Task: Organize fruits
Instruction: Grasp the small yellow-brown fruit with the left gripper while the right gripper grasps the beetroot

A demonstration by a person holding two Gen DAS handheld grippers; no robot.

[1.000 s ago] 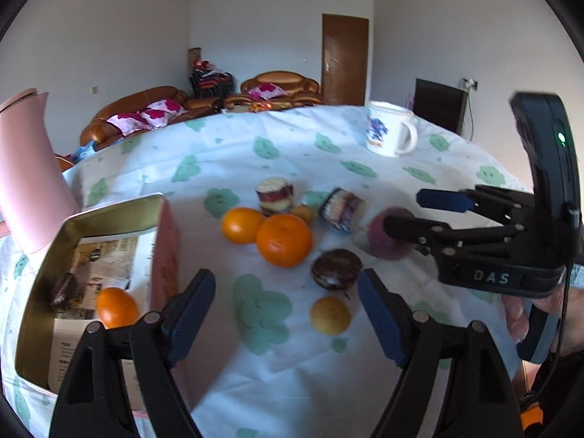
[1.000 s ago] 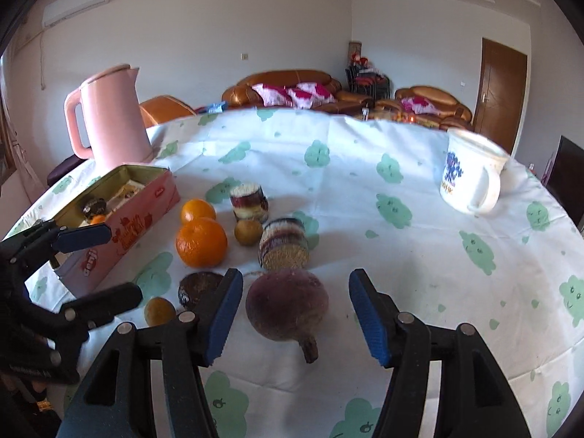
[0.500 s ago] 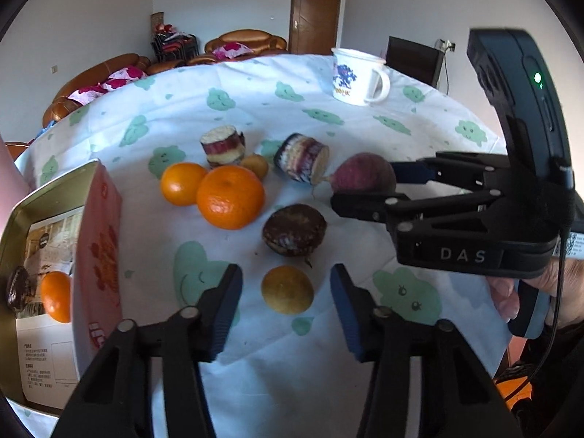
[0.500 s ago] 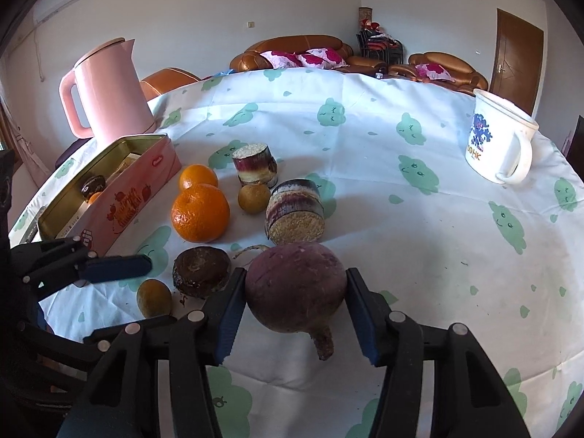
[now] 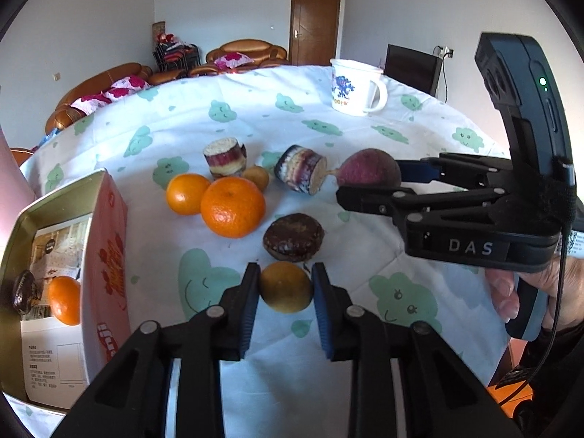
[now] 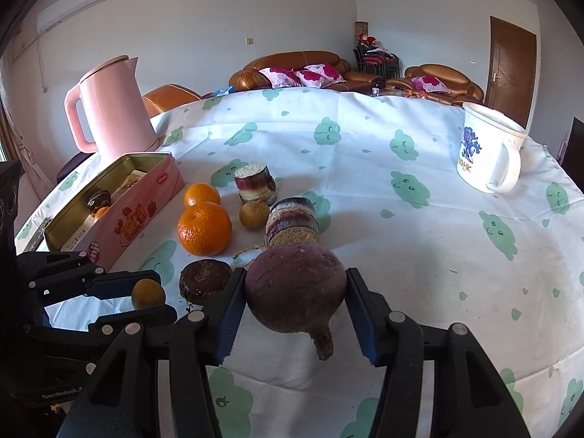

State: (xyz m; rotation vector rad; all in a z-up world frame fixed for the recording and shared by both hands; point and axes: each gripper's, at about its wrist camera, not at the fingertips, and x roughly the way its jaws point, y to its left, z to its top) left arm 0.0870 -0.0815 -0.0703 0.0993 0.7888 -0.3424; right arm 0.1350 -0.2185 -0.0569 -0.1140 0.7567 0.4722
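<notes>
Round table under a white cloth with green clouds (image 6: 419, 241), fruit clustered at the near left. Pink open tin (image 5: 109, 255) at far left edge of table, already holding one orange (image 5: 65, 300) and one dark round fruit (image 5: 23, 292); likely the drop spot, so next move judged as a carry leftward.

Right gripper (image 6: 295, 308) clamped on big purple beet-like root (image 6: 295, 288), pads against both flanks, stub pointing toward camera, long axis running along the fingers. Root far from tin, with the whole fruit cluster between.

Left gripper (image 5: 285, 288) closed tight on small yellow-brown citrus (image 5: 285, 286), pads touching both sides, fruit dead centre ahead of the fingers. Round, no long axis to mind. Tin just to the left of this gripper, so left hand clearly the nearer one; short sideways swing plus a lift over the tin wall needed.

Dark brown round fruit (image 5: 294, 237) just beyond the gripped citrus, nearly touching; risk of a nudge on lift.

Large orange (image 5: 233, 207), smaller orange (image 5: 184, 194), two cut sugarcane-like chunks (image 5: 224, 157) further back, untouched. White mug (image 6: 487, 149) and pink kettle (image 6: 111, 109) well apart.
</notes>
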